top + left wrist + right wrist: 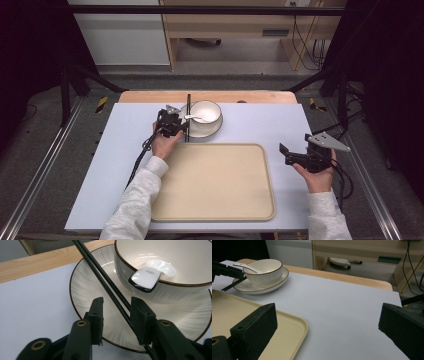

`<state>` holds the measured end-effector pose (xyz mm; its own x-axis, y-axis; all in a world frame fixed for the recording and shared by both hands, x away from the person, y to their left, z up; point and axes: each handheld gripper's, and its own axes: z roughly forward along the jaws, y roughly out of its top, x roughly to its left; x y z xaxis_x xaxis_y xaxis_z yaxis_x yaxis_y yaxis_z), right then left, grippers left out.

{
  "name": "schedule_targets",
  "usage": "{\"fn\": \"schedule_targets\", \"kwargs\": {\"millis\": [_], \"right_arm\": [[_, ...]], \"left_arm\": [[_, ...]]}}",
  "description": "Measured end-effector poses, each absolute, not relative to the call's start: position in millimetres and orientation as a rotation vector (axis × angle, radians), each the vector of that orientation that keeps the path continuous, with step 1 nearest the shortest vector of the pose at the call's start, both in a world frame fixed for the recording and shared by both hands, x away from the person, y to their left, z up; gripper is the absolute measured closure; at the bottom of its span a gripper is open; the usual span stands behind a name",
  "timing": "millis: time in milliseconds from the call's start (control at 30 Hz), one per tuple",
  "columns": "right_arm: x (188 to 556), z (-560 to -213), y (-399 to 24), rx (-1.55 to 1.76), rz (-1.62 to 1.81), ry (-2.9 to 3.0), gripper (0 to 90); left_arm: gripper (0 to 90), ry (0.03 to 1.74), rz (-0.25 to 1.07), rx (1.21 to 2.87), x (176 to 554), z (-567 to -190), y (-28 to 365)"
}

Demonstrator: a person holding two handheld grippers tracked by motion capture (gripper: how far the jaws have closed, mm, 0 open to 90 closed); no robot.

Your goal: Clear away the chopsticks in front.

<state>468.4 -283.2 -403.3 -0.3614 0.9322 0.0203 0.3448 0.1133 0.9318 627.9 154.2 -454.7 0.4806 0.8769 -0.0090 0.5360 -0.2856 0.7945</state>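
A pair of black chopsticks [188, 107] [105, 282] lies across the left rim of a white, brown-edged plate [200, 132] [87, 277]. On that plate stands a white bowl [206, 111] [160, 293] with a white spoon [192, 118] [146, 278] resting in it. My left gripper [183, 128] [117, 301] straddles the chopsticks low over the plate. The sticks run against the right-hand jaw, and a gap remains at the other jaw. My right gripper [285, 152] [327, 315] is held wide open and empty, right of the tray. Bowl [263, 268] and chopsticks [233, 283] lie far off.
A large beige tray [215, 200] [287, 325] lies empty at the front middle of the pale blue mat. A wooden table edge [207, 96] runs just behind the plate. A black cable trails from each gripper toward the front edge.
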Motion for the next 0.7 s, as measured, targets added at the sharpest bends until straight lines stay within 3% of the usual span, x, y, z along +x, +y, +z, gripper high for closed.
{"fn": "schedule_targets", "kwargs": {"millis": [200,700], "right_arm": [[468.7,-403.6,-282.9,1.240,1.237,1.790,2.4],[468.3,-403.2,-283.1,1.243,1.243,1.791,2.5]], "left_arm": [[73.7,1.170,0.561,1.978,627.5,-455.3,153.8],[83.3,1.205,0.591,2.012,625.9,-455.6,152.2]]}}
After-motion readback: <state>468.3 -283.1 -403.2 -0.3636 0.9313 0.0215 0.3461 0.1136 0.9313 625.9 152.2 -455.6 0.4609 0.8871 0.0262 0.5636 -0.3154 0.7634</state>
